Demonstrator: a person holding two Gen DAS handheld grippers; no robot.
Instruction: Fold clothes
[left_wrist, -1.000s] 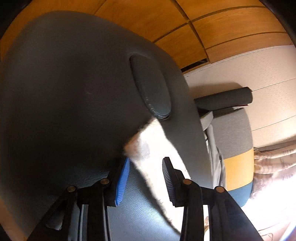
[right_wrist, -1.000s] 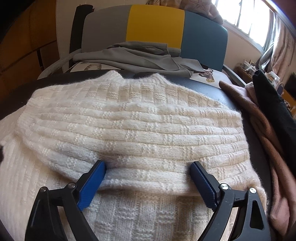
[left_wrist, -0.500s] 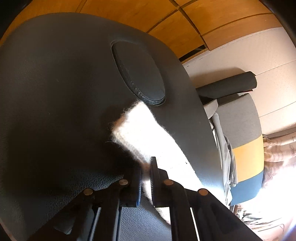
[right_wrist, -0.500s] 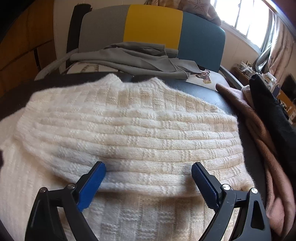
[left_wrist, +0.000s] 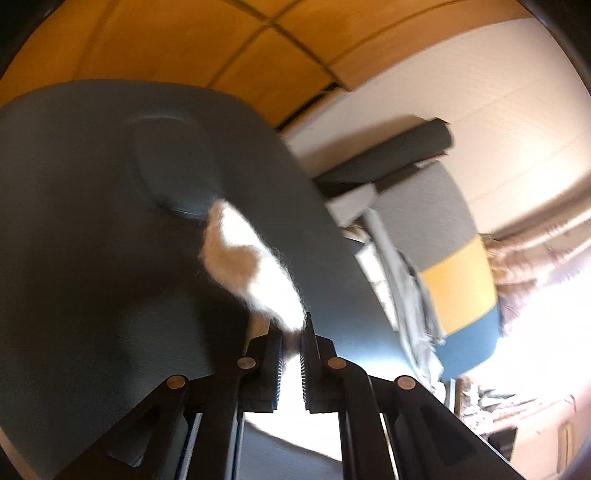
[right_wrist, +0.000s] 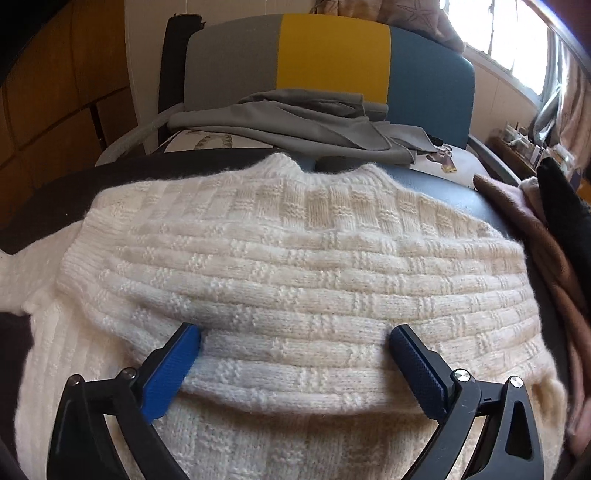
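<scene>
A cream knitted sweater (right_wrist: 295, 266) lies spread on a dark padded surface (right_wrist: 55, 199), with one sleeve folded across its body. My right gripper (right_wrist: 295, 354) hovers open over that folded sleeve, one finger at each side of it. In the left wrist view, my left gripper (left_wrist: 291, 332) is shut on the fuzzy cream end of the sweater's other sleeve (left_wrist: 247, 266), lifted off the dark padded surface (left_wrist: 92, 240). That view is motion-blurred.
Behind the surface stands a chair with a grey, yellow and blue back (right_wrist: 332, 66), grey clothing (right_wrist: 295, 118) draped on its seat. Brown and black garments (right_wrist: 546, 229) lie piled at the right. Wooden panelled wall (left_wrist: 221, 44) is at the left.
My left gripper closed on the sleeve end and has lifted it up and to the right. My right gripper stayed open above the sweater and hardly moved.
</scene>
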